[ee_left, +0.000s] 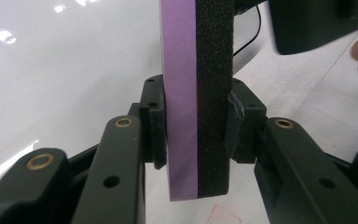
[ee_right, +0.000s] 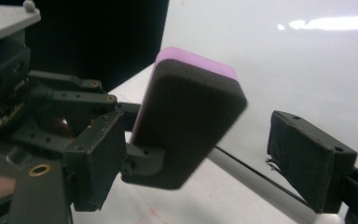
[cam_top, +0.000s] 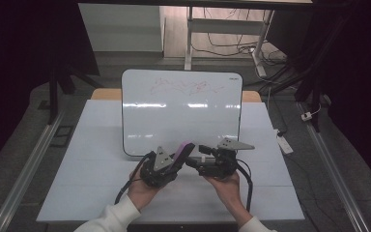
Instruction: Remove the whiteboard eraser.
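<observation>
A purple eraser (cam_top: 184,149) with a black foam face stands on end between the pads of my left gripper (cam_top: 178,158), just in front of the whiteboard (cam_top: 181,116), whose upper part carries red scribbles (cam_top: 183,88). In the left gripper view the pads (ee_left: 153,126) press on the eraser's (ee_left: 200,93) purple and foam sides. My right gripper (cam_top: 192,158) points left toward it. In the right gripper view the eraser (ee_right: 186,121) sits between the right gripper's (ee_right: 200,163) wide jaws; the right pad (ee_right: 307,158) stands apart from it.
The whiteboard leans upright on the white table (cam_top: 101,183), whose front edge is near the person's sleeves. Behind the table are a desk frame (cam_top: 189,43) and floor cables (cam_top: 232,48). Metal rails (cam_top: 29,164) run along both sides.
</observation>
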Demonstrator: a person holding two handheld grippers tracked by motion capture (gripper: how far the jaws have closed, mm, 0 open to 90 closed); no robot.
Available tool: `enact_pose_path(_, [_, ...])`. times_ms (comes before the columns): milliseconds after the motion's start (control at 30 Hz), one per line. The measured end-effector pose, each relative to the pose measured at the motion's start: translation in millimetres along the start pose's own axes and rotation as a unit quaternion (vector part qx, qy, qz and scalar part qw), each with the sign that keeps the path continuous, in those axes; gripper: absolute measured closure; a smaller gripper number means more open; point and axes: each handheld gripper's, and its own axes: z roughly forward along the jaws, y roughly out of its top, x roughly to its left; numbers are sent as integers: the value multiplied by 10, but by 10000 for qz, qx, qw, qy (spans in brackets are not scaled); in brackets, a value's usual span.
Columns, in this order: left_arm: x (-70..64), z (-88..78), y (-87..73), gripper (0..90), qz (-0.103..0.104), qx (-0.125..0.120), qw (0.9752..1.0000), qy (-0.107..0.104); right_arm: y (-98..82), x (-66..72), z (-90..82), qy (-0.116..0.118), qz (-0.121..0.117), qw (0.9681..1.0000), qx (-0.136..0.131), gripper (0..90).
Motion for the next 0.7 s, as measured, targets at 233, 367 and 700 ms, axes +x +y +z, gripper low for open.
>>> enact_pose_path(233, [-58,1,5,634,21,-124,9999,-17,-19,3,88,178,220,9996,49,214])
enact_pose_path(367, [-114,5,17,631,121,-122,9998,-59,-24,14,102,211,266,9994,16,332])
enact_pose_path(700, [165,-61,14,356,-211,-246,9935,-1089,22,-50,10,593,55,9982,42,382])
